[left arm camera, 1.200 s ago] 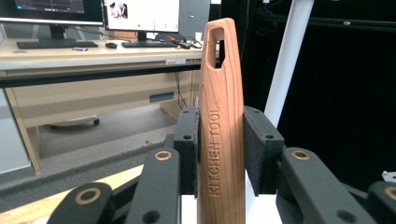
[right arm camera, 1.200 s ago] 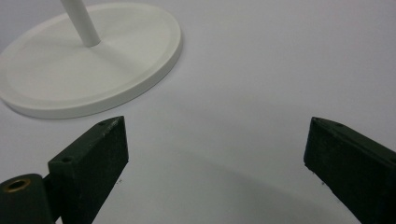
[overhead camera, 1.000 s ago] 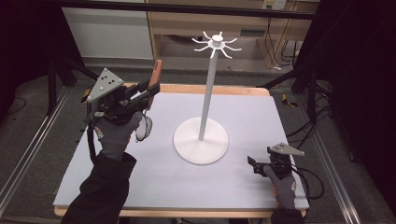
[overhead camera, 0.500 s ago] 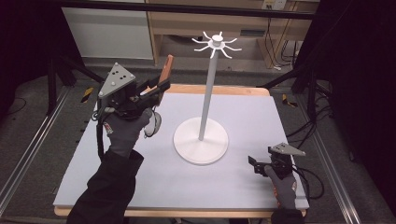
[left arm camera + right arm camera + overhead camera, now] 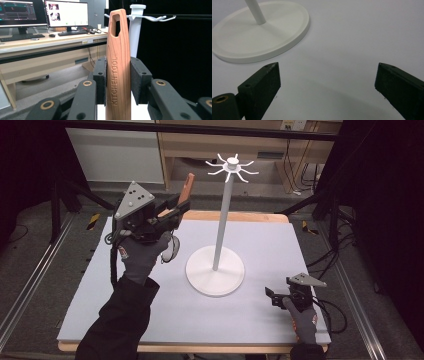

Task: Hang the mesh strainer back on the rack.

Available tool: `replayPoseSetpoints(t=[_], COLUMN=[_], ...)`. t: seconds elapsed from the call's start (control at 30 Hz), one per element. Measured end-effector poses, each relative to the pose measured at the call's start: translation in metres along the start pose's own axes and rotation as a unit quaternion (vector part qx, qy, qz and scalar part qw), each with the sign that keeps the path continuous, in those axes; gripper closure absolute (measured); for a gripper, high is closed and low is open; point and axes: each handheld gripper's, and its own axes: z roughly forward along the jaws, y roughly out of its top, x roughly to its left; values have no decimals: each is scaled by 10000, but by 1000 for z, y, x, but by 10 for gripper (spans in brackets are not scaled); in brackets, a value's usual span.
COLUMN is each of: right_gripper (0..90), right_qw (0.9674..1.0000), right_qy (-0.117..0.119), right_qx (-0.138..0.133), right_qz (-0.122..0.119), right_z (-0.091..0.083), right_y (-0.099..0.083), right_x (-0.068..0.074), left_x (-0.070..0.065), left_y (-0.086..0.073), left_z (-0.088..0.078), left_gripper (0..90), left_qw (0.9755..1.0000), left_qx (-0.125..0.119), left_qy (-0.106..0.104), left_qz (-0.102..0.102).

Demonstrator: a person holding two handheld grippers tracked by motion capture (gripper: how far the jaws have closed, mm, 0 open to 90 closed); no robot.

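Observation:
A kitchen tool with a wooden handle (image 5: 187,185) stands nearly upright, and my left gripper (image 5: 181,206) is shut on it, raised over the table's left side. Its pale rounded head (image 5: 172,248) hangs beside the gloved hand. In the left gripper view both pads press the handle (image 5: 117,50), whose hanging hole is at the top, close in front of the hook crown (image 5: 140,16). The white hook stand (image 5: 226,220) rises from a round base (image 5: 215,272) at mid-table, to the right of the tool. My right gripper (image 5: 272,296) rests open near the front right, empty (image 5: 327,82), with the base (image 5: 257,35) just ahead.
A pale mat (image 5: 270,235) covers the wooden table. Dark tripod legs and cables stand off both sides. A desk with monitors (image 5: 65,12) lies beyond the table in the left gripper view. A cable (image 5: 332,317) trails from my right gripper at the front right edge.
My left gripper has carried the wooden-handled tool up and to the right, nearer the stand's pole. The right gripper has stayed in place.

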Motion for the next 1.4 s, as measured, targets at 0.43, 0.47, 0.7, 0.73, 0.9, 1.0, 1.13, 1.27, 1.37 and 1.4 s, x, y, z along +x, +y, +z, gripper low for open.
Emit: replayPoseSetpoints(t=[0.43,0.47,0.7,0.73,0.9,1.0,1.13,1.27,1.37,1.4], right_gripper=[67,68,68,67,68,67,68,68,67,67], right_qw=[10000,10000,10000,10000,10000,10000,10000,10000,10000,10000], right_qy=[0,0,6,4,4,8,15,31,8,10], right_qx=[-11,-9,-11,-5,-10,-8,-19,-19,-5,-5], right_qz=[15,17,17,31,18,18,9,28,21,23], right_z=[0,0,0,0,0,0,0,0,0,0], right_y=[0,0,0,0,0,0,0,0,0,0], right_x=[-1,-1,0,0,-1,-1,-1,0,0,0], left_x=[-3,-3,-5,-5,-9,-10,-12,-12,-13,-13], left_y=[6,7,13,13,15,16,16,16,17,18], left_z=[8,8,10,11,14,17,20,23,24,24], left_gripper=[685,685,686,686,686,686,687,687,687,687], left_qw=[10000,10000,9999,9999,9998,9998,9997,9996,9996,9996], left_qx=[5,15,43,52,77,98,139,179,173,177], left_qy=[-35,-31,-47,-66,-98,-104,-104,-84,-94,-84], left_qz=[77,87,83,92,136,148,185,202,204,215])
